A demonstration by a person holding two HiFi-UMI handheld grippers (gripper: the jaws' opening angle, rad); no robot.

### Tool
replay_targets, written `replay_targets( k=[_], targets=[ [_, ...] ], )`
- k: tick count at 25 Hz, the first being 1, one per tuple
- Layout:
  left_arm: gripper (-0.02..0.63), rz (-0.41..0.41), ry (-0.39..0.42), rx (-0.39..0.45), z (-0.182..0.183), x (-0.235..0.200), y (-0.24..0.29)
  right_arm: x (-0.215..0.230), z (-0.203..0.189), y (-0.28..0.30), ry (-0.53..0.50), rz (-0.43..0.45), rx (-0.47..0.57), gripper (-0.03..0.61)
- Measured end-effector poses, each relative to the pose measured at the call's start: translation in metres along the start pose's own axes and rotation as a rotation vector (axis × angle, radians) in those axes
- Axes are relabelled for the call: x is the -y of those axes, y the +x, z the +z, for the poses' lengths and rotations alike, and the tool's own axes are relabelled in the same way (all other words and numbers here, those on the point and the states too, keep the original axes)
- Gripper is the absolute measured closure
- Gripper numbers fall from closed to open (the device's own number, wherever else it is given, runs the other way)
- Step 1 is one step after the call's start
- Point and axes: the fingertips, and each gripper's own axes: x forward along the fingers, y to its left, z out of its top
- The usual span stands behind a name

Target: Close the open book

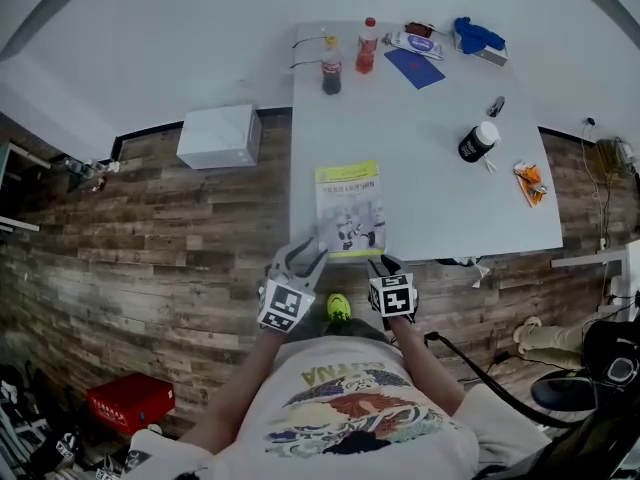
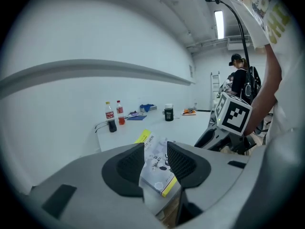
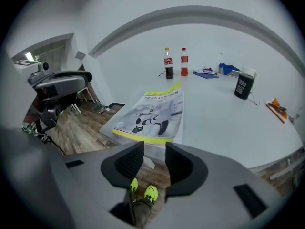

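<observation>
Book: we see the thin paperback book with a grey illustrated cover and yellow bands (image 1: 350, 211) lying flat, cover up, on the white rectangular table (image 1: 450, 208). Its near short edge sits right at the table's front edge, and to us it already looks closed.
Long axis: it runs straight away from us, with a yellow band at each short end.
Left claw: the left claw (image 1: 303, 255) has its jaws standing apart with nothing pressed between the pads. In the left gripper view the book (image 2: 157, 168) shows through the gap but lies beyond the tips. The claw hangs off the table's front edge, by the book's near left corner.
Right claw: the right claw (image 1: 390, 266) is parted too, and empty. In its own view only wooden floor and yellow-green shoes (image 3: 143, 193) show between the jaws, with the book (image 3: 151, 116) ahead and above them.
Key relation: the book lies forward of both claws and between them — each is just short of a near corner, and we can't call one nearer.
Containers: at the table's far end stand a clear plastic bottle of dark cola (image 1: 331, 68) and a clear plastic bottle of red drink (image 1: 367, 46). A black jar with a white lid (image 1: 478, 141) stands to the right, capped, its contents unseen.
Our call: little looks left to do.
</observation>
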Motion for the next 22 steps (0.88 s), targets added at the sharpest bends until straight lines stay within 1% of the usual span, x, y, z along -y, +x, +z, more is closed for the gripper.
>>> replay_targets(
  k=[2, 4, 7, 10, 14, 17, 22],
  targets=[
    [0.477, -0.012, -0.009, 0.008, 0.006, 0.003, -0.001, -0.006, 0.001, -0.008, 0.001, 0.037, 0.036, 0.437],
    [0.479, -0.020, -0.030, 0.022, 0.013, 0.004, -0.002, -0.017, 0.010, -0.013, -0.012, 0.095, 0.084, 0.437],
    [0.479, -0.028, -0.056, 0.052, 0.024, 0.008, -0.004, -0.034, 0.028, -0.020, -0.047, 0.180, 0.150, 0.437],
    [0.479, -0.035, -0.064, 0.077, 0.030, 0.011, -0.008, -0.048, 0.050, -0.031, -0.073, 0.230, 0.224, 0.441],
    [0.479, -0.031, -0.092, 0.106, 0.038, 0.005, -0.011, -0.059, 0.087, -0.052, -0.113, 0.256, 0.343, 0.501],
    [0.479, -0.015, -0.095, 0.135, 0.048, -0.002, -0.012, -0.061, 0.108, -0.063, -0.136, 0.258, 0.407, 0.534],
    [0.480, -0.007, -0.081, 0.161, 0.056, -0.009, -0.008, -0.059, 0.129, -0.070, -0.173, 0.261, 0.463, 0.546]
  ],
)
